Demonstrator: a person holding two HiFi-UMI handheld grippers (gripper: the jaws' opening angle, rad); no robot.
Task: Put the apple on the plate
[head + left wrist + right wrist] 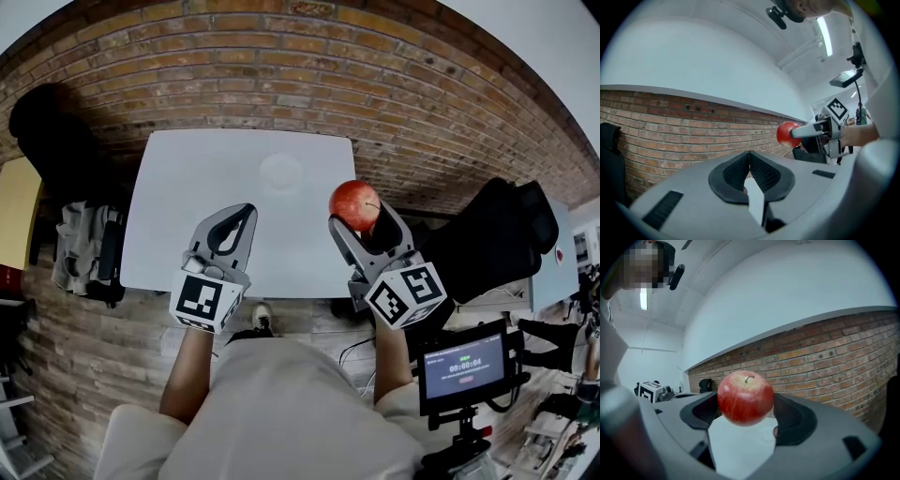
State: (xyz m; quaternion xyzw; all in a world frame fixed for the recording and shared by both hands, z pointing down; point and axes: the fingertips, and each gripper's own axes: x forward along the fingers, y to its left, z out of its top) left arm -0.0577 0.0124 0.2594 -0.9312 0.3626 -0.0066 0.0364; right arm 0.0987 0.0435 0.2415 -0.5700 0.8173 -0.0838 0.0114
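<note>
Gripping the apple (pixel 354 201), the right claw (pixel 357 214) hovers above the table (pixel 187 187); left claw (pixel 247 213) clenched empty.

Padded fingers (pixel 793 420) grip apple (pixel 745 398), apparently aloft.

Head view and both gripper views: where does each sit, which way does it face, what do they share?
Head view: on the person's head, down at the table and plate; both forearms, left gripper, right gripper show.
Left gripper view: on the left gripper, along its shut fingers toward the brick wall; the person's right hand shows.
Right gripper view: on the right gripper, toward the same wall; fingers shut on the apple; own shirt at left.
Shared: the apple shows in all three.
</note>
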